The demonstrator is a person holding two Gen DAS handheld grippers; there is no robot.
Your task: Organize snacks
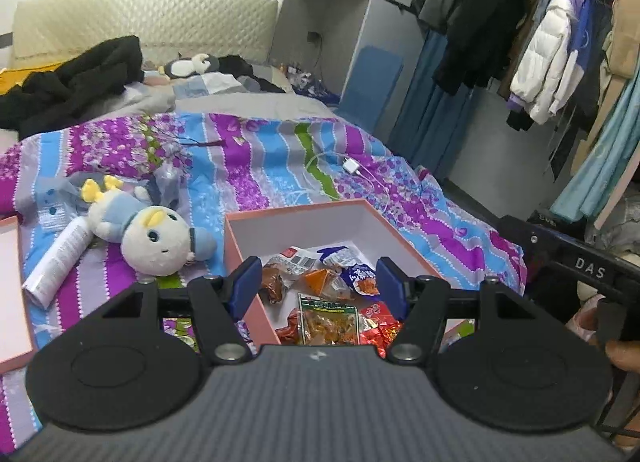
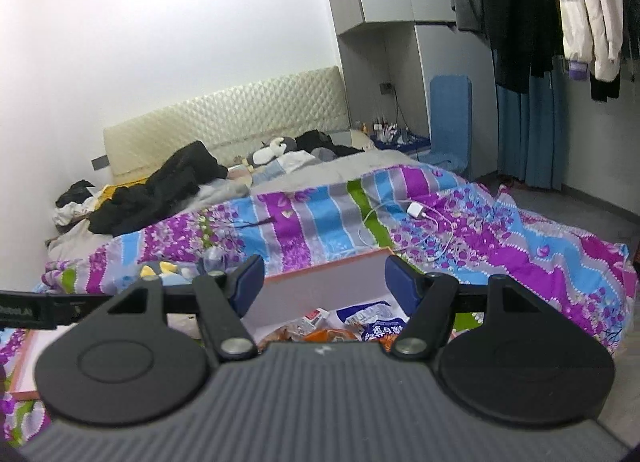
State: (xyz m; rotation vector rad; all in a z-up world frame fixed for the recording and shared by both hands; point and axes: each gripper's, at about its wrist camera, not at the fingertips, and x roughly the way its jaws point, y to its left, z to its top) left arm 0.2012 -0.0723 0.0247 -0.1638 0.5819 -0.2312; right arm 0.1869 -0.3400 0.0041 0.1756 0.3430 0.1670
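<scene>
A pink box (image 1: 280, 218) with a white inside lies on the bed. It holds several snack packets, among them a green-topped one (image 1: 329, 320), a blue and white one (image 1: 352, 266) and red ones (image 1: 378, 324). My left gripper (image 1: 318, 282) is open and empty, held above the near part of the box. My right gripper (image 2: 324, 282) is open and empty too, above the box (image 2: 332, 262); a blue and white packet (image 2: 376, 322) shows between its fingers. The right gripper's body shows at the right edge of the left wrist view (image 1: 576, 258).
The box lid (image 1: 10, 286) lies at the left. A plush doll (image 1: 152, 234) and a white spray can (image 1: 60, 258) lie left of the box. A white charger with cable (image 1: 352, 166) lies on the striped quilt beyond. Clothes hang on a rack (image 1: 560, 42) at the right.
</scene>
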